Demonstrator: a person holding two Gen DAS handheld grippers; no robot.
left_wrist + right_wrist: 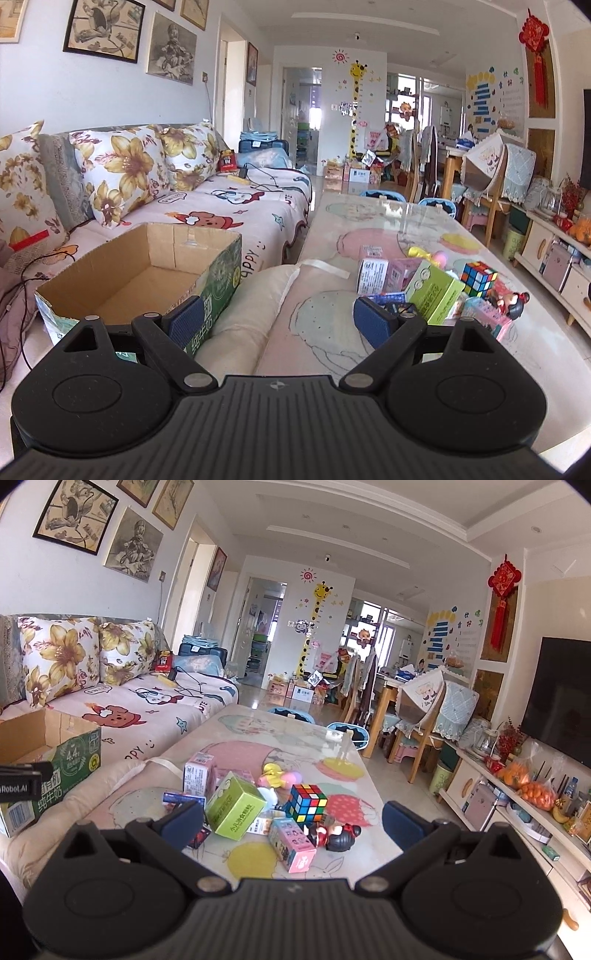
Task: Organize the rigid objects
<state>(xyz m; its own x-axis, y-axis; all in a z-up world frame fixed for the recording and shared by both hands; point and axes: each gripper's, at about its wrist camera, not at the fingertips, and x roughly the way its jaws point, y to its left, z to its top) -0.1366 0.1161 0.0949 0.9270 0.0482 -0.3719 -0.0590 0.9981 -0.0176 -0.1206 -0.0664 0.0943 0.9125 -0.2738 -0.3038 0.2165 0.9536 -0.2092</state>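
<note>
Both grippers are spread wide and hold nothing. The left gripper hangs between the open cardboard box on the sofa and the table. The right gripper hovers above the toy pile: green box, Rubik's cube, pink carton, doll.
</note>
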